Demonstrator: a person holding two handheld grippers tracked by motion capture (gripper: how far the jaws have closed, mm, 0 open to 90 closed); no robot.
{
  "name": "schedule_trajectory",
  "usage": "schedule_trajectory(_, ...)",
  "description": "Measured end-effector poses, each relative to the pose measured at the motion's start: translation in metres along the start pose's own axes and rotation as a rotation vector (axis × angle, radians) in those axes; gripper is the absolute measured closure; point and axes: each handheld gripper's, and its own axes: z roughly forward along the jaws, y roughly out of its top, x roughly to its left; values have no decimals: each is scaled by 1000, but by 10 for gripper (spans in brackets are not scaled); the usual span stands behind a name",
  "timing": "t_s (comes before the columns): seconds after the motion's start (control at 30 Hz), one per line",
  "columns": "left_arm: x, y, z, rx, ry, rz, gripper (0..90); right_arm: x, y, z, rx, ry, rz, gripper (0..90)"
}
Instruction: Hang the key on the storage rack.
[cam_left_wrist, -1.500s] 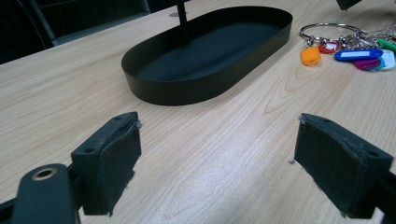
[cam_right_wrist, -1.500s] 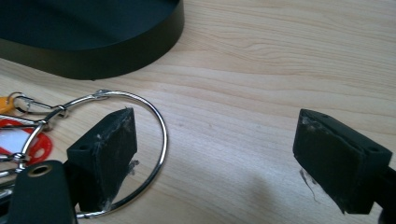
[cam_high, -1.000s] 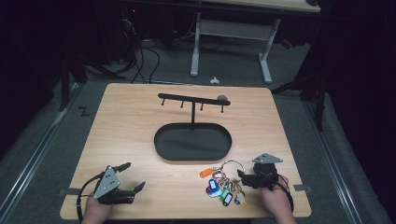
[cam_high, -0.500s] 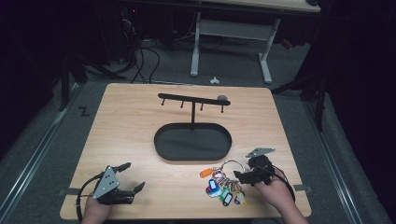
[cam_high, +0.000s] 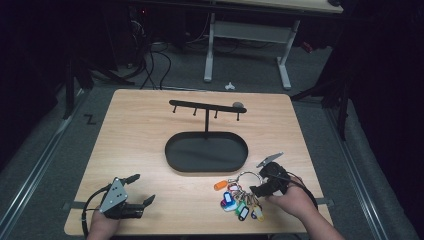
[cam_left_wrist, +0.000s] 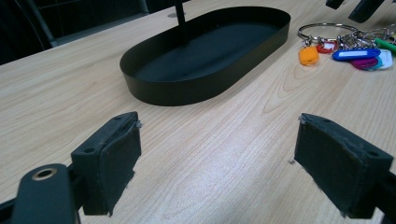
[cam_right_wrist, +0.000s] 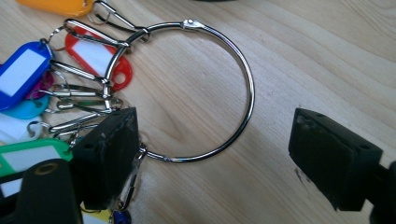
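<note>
Right tool (cam_right_wrist: 212, 154) wide open, holding nothing, straddling key ring (cam_right_wrist: 243, 74); ring's near arc between jaws, tags (cam_right_wrist: 21, 70) beyond left jaw. Left tool (cam_left_wrist: 215, 154) open, empty, far.

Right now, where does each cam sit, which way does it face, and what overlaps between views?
High view: above the person's table edge, facing forward and down; hands, left gripper and right gripper enter from below.
Left gripper view: low over the table, facing the black oval tray; its open fingers frame it.
Right gripper view: close above, facing down on the key ring; open fingers straddle it.
Shared: tray and key ring appear in both the high and left gripper views.
</note>
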Motion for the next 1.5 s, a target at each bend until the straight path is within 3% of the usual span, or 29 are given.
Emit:
schedule_trajectory(0.27,0,0,0,1,0,-1,150,0,18,2,78,27,-101,248)
schedule_trajectory(0.5,0,0,0,2,-2,0,150,1,40,11,126,-11,-153,256)
schedule_trajectory(0.73,1,0,0,-1,-6,-6,150,-4,55,22,155,-6,-171,340)
schedule_trajectory(1.0,2,0,0,0,-10,-9,150,-8,67,34,217,8,-199,498)
schedule_trajectory(1.2,2,0,0,0,-11,-10,150,-8,70,35,220,15,-219,530)
schedule_trajectory(1.5,2,0,0,1,-11,-11,150,-6,64,32,248,68,-196,810)
